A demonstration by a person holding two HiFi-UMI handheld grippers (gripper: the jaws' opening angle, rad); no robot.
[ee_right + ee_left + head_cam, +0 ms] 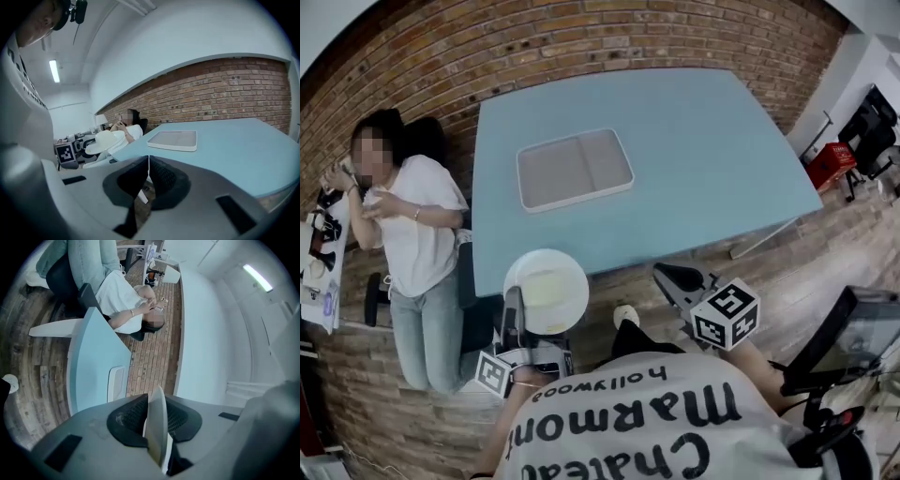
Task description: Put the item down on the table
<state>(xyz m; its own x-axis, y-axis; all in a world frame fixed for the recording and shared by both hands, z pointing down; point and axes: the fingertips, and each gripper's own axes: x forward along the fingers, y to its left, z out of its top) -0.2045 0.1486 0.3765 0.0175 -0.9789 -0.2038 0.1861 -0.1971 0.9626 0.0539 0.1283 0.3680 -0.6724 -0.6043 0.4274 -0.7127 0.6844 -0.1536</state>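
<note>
**Pale blue table (703,159): item not yet down**

Surface holds one white rectangular tray (575,169). My left gripper (157,425) pinches the round white plate (546,291) by its rim, airborne at the near table edge. My right gripper (147,174) has its jaws pressed together, empty. Outstanding: placement, release.

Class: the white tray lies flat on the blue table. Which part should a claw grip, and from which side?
Probably the raised rim of the tray, at its near long edge, approached from the camera wearer's side: it lies flat on the table, so only that upturned lip gives something thin to pinch.
</note>
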